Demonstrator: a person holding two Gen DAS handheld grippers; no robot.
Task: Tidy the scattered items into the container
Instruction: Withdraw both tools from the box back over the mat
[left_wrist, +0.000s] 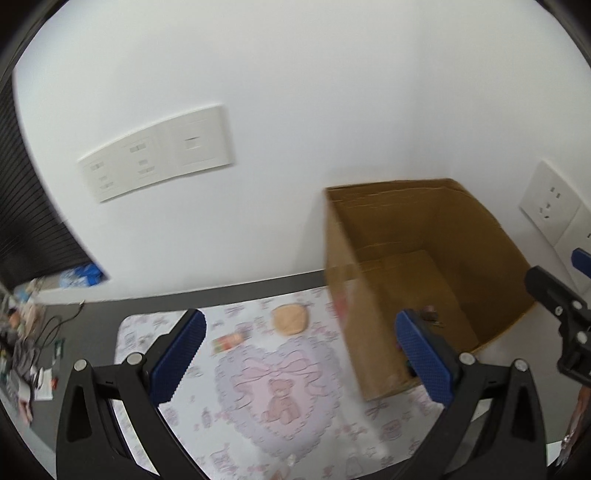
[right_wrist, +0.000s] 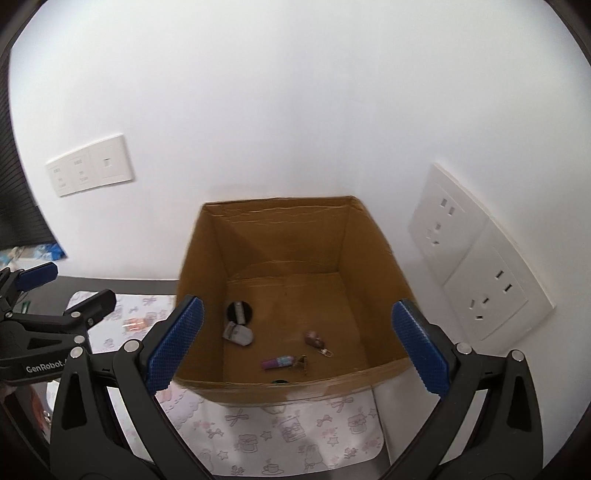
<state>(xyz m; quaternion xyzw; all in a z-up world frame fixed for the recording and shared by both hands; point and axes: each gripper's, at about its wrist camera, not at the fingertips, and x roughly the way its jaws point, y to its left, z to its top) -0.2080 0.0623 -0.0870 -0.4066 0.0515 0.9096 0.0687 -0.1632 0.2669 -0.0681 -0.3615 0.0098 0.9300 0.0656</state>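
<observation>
The white wall (right_wrist: 295, 110) takes most of both views, with socket plates (right_wrist: 480, 273) on the right and a switch panel (left_wrist: 159, 151) further left; in front of it stands the dark table (left_wrist: 99, 325), and on this lies a printed mat (left_wrist: 280, 387) with a heart and a small bear, probably put there to mark the working area.

The cardboard box (right_wrist: 373, 251) is the container; it stands on the far right part of the mat, close against the wall, with its top open, so that things can be dropped in from above. Inside, on its floor, several small items already lie: a black round object (right_wrist: 240, 312), a grey-white pouch (right_wrist: 238, 334), a brown charm with a clasp (right_wrist: 314, 338) and a pink and blue tube (right_wrist: 277, 362); they are apart from each other.

Outside the box two things are left on the mat, to its left: a round beige pad (left_wrist: 290, 319), just beside the box wall, and a small red and green packet (left_wrist: 231, 340), nearer and further left; the left view is blurred, so I cannot say more exactly what they are.

The right gripper (right_wrist: 297, 341) hangs over the near edge of the box, its jaws spread wide and nothing between them; the left gripper (left_wrist: 301, 352) is above the mat, jaws also wide and empty, and the two leftover items show between its fingers; I judge it is best placed to take the next one.
</observation>
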